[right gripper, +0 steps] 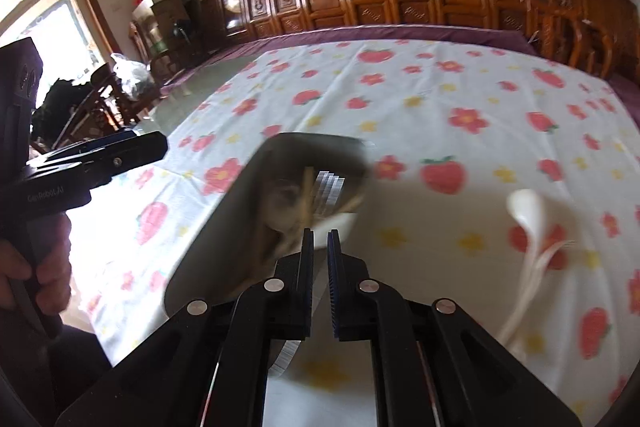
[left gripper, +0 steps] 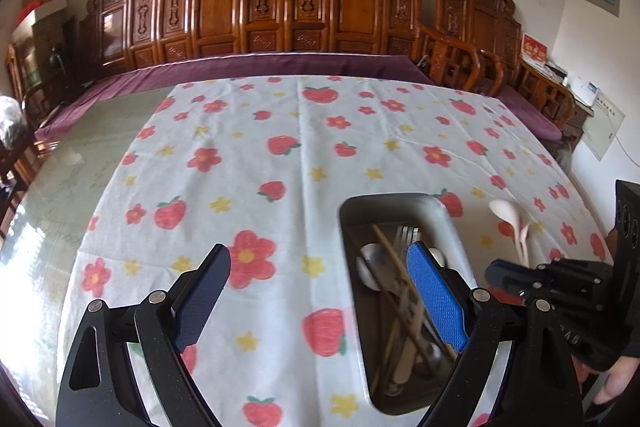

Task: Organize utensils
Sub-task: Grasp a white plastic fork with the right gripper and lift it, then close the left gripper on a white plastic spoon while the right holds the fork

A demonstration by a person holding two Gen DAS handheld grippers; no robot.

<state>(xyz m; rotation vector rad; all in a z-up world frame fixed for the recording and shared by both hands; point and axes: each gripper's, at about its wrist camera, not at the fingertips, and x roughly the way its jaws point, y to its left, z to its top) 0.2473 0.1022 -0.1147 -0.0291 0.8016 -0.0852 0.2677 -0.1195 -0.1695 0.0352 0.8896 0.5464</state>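
Your left gripper (left gripper: 320,291) hangs over the near part of a table covered by a white cloth (left gripper: 256,155) printed with red flowers and strawberries. Its blue-padded fingers (left gripper: 436,299) are spread wide with nothing between them; the left one is over bare cloth to the left of the metal tray (left gripper: 448,223), the right one is over the tray's interior.

The metal tray, a grey rectangular dish, sits on the cloth with its long side running away from you. Inside it lie wooden chopsticks (left gripper: 394,259), a metal spoon (left gripper: 370,263) and a fork (left gripper: 406,233), jumbled together.

To the right of the tray, apart from it, two white spoons (left gripper: 516,227) lie on the cloth, bowls pointing away from you.

Your right gripper (right gripper: 320,239), also right of the tray, has its fingers drawn close, leaving a narrow gap. A ribbed silver strip shows between and below them, though it is too blurred to tell what it is or whether it is gripped. Its tips hover at the tray's near right rim
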